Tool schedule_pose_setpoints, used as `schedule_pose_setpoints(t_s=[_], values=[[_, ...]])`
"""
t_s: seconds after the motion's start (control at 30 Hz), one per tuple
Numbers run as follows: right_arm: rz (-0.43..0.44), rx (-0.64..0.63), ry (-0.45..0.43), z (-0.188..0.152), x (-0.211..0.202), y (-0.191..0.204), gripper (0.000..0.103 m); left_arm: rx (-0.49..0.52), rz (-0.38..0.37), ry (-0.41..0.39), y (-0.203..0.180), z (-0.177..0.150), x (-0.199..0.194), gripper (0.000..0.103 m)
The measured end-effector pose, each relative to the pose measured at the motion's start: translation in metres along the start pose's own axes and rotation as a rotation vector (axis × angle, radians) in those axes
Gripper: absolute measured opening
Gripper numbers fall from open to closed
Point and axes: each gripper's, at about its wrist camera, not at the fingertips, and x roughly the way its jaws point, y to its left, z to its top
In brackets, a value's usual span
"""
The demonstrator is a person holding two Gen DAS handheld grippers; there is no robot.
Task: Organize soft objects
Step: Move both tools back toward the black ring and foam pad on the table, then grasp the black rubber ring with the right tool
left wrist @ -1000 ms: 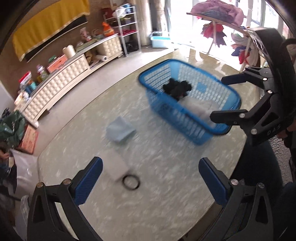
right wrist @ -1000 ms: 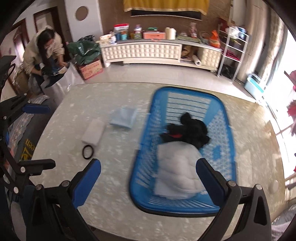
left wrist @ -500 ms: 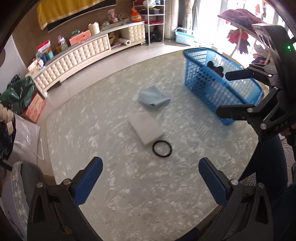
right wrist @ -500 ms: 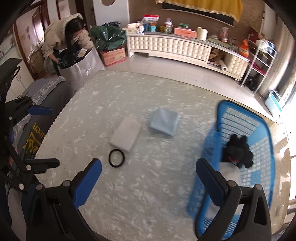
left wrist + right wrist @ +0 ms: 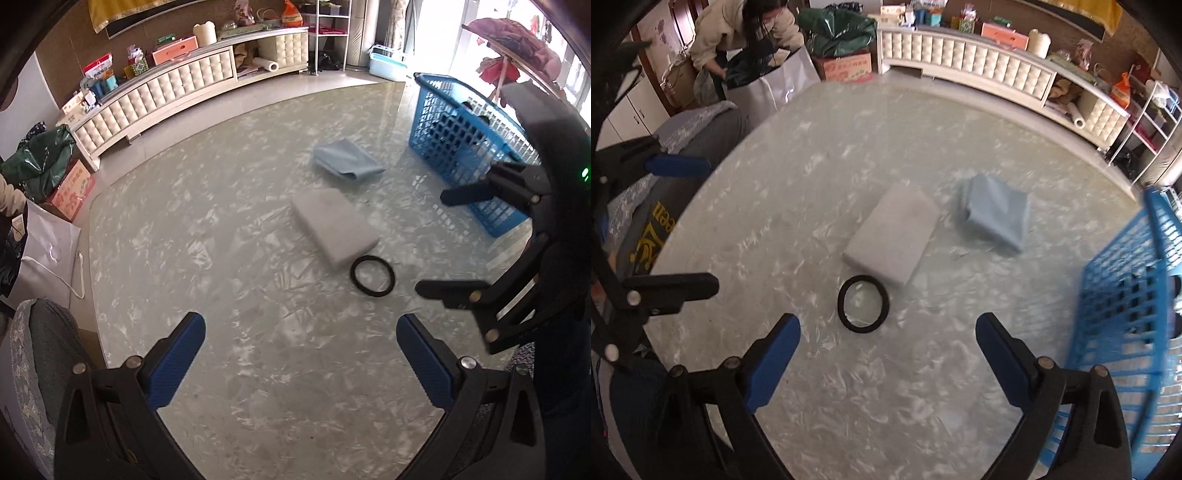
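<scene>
Through my left wrist camera, my left gripper point(image 5: 299, 354) hangs over bare marbled tabletop point(image 5: 258, 406), fingers spread wide with nothing between them. Ahead lie a black ring point(image 5: 372, 275), a white foam pad point(image 5: 334, 226) touching its far edge, and farther off a folded light-blue cloth point(image 5: 349, 159). The blue basket point(image 5: 469, 151) stands at the far right, something dark inside it.

Through my right wrist camera, my right gripper point(image 5: 888, 360) is spread too, its jaws having just been closing a little, nothing between them. The ring point(image 5: 863, 304) sits just beyond my fingertips, the pad point(image 5: 892, 240) behind it, the cloth point(image 5: 997, 216) to its right, the basket point(image 5: 1137, 332) at the right edge.
</scene>
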Motion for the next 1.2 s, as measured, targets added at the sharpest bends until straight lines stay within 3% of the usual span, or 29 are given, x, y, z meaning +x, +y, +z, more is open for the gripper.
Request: schedule_pose_setpoints(t_s=[0.37,0.5,0.67,0.73,0.93,1.2], values=[[-0.01,0.02,0.052,0.003,0.051,0.008,0.089,-0.013,0.004,0.052,0.011,-0.012,0.043,0.103],[-0.047,0.008,0.06,0.008,0.061,0.011,0.07,-0.007,0.013,0.054,0.012,-0.015,0.048,0.103],[-0.03,0.003,0.057,0.012,0.064,0.014,0.06,-0.021,0.007,0.052,0.014,-0.018,0.052,0.103],[-0.02,-0.009,0.053,0.012,0.062,0.015,0.04,-0.023,0.008,0.05,0.014,-0.018,0.053,0.103],[-0.001,-0.021,0.047,0.006,0.057,0.014,0.008,-0.027,0.003,0.041,0.013,-0.016,0.051,0.103],[-0.011,-0.002,0.045,-0.013,0.04,-0.001,0.007,-0.017,-0.001,0.029,0.005,-0.003,0.048,0.103]])
